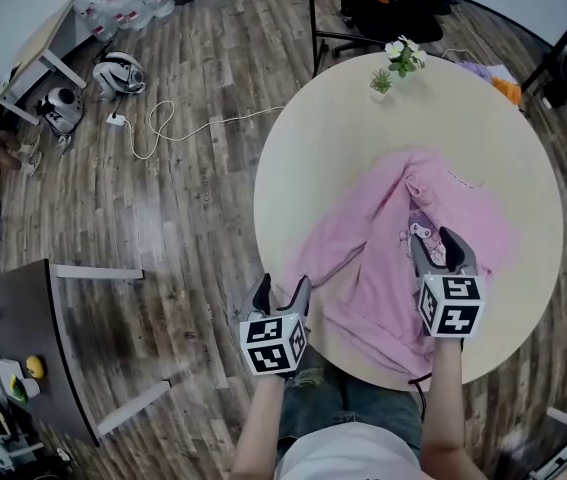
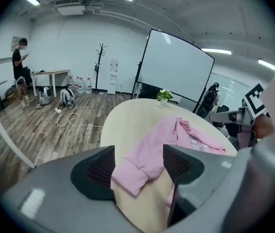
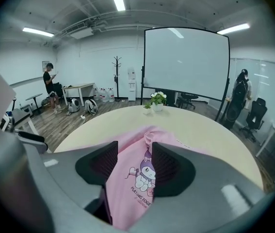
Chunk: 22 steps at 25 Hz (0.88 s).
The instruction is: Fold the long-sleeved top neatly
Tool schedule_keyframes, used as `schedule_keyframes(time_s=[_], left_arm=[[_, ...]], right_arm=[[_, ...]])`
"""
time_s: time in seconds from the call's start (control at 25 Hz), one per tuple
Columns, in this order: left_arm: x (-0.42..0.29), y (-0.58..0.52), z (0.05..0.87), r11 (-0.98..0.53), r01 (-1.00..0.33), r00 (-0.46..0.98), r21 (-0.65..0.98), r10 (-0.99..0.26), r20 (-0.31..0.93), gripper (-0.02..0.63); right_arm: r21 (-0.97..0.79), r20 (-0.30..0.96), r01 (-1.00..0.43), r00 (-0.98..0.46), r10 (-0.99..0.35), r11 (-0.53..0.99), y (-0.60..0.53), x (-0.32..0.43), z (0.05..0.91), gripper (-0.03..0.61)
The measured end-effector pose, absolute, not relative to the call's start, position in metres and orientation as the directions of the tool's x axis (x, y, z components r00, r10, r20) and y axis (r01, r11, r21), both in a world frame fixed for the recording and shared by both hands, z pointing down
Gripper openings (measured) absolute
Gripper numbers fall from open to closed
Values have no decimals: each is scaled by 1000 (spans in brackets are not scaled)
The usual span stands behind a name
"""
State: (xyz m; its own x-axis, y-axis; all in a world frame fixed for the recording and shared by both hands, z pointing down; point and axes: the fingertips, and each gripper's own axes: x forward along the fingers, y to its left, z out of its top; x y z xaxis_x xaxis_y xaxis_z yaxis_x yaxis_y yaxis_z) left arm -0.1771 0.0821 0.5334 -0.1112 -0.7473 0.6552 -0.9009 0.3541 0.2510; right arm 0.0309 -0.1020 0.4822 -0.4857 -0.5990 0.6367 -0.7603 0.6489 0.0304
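**Mia:** What is the left gripper (image 1: 282, 288) doing?

**Ben:** Its two jaws are wide apart and it holds nothing. It is low in the middle of the head view, right at the edge of the round table (image 1: 303, 158).

**Mia:** Where is the pink top (image 1: 363, 268) from there?

**Ben:** Just in front of it. One long sleeve (image 1: 338, 238) runs down and to the left, toward that gripper. In the left gripper view the cuff (image 2: 127, 176) shows in the gap between the jaws. They are not squeezing it. I can't tell if they touch it.

**Mia:** And the right gripper (image 1: 436, 248)?

**Ben:** Its jaws are apart too, with nothing held. It is over the front of the top, at the lower right of the head view. In its own view a cartoon print (image 3: 144, 171) sits between the jaws.

**Mia:** How does the top lie?

**Ben:** It is spread out on the near half of the table, a bit crumpled. Its bottom edge hangs over the table edge near the person.

**Mia:** What is farther out?

**Ben:** A small flower pot (image 1: 401, 60) stands on the far side of the table, at the top of the frame. A white cable (image 1: 163, 128) lies on the wooden floor (image 1: 193, 218) at the upper left.
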Motion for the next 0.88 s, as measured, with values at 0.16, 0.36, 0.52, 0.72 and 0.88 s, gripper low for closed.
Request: schedule_keyframes(time_s=[0.16,0.36,0.52,0.72,0.88], left_arm=[[-177,90,555,402,-873,-110,277,-715,690,423],[-177,96,578,442,-848,-108,293,-685,721,417],[-183,101,587,488,-820,-132,299,-669,731,402],[-187,103,596,530,-785,-143,321,-659,738,383],[-186,103,606,554,-774,-142,307,-625,768,377]], right_arm=[[51,635,-753,-483,-603,656,-93,31,482,247],[55,638,-755,-477,-605,654,-83,34,485,247],[61,651,-752,-468,-597,656,-77,35,489,245],[61,654,-752,-467,-595,657,-75,36,493,241],[55,653,-761,-462,-600,646,-77,38,494,241]])
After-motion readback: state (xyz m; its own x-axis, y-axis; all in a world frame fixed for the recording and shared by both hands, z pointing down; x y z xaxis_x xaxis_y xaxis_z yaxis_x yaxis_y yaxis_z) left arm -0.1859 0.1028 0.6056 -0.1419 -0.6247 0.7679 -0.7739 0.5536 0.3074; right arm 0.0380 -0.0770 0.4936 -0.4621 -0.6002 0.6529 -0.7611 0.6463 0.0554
